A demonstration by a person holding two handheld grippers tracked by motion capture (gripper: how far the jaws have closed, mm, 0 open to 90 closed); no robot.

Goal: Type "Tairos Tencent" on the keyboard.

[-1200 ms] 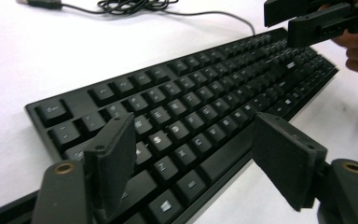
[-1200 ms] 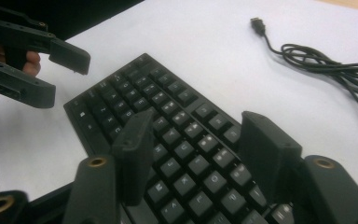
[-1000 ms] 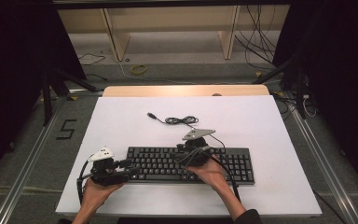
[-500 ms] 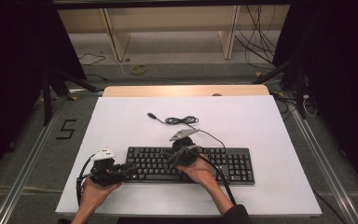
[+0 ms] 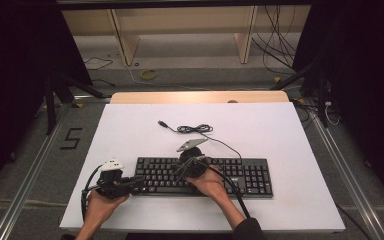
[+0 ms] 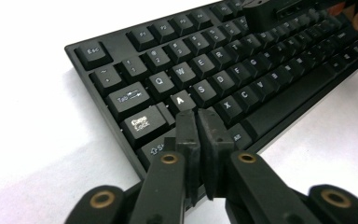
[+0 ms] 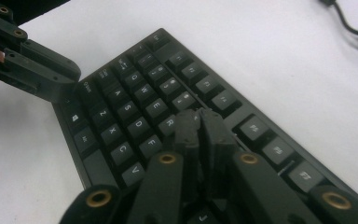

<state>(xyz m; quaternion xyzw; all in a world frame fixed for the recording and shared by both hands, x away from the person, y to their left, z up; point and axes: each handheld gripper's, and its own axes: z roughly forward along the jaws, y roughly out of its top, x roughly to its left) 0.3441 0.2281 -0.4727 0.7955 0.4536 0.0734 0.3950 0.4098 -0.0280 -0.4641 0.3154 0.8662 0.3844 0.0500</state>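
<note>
A white worktop [image 5: 130, 130] fills the middle of the high view, with a black keyboard [image 5: 240, 175] lying flat near its front edge, long side facing the person.

At the keyboard's left end sits the left tool [image 5: 136, 180], held in the person's left hand [image 5: 99, 202]. Its two black jaws are pressed together with nothing between them. In the left gripper view the closed tips [image 6: 199, 122] hover low over the bottom-left keys, just in front of the A key [image 6: 181, 100] and beside the Caps Lock key [image 6: 142, 122] — whether they touch a key cannot be told.

Further right, over the middle-left of the keyboard, is the right tool [image 5: 182, 170], gripped by the right hand [image 5: 211, 181], with a grey three-cornered plate [image 5: 191, 144] on top. Its jaws are also closed and empty. In the right gripper view the tips [image 7: 199, 125] come down on the upper letter rows, just beside the R key [image 7: 169, 123]; the left tool's jaws show at the upper left of that view.

Behind the keyboard, its black cable [image 5: 195, 129] lies in a loose bundle on the worktop, ending in a USB plug [image 5: 163, 123] — well apart from both tools.
</note>
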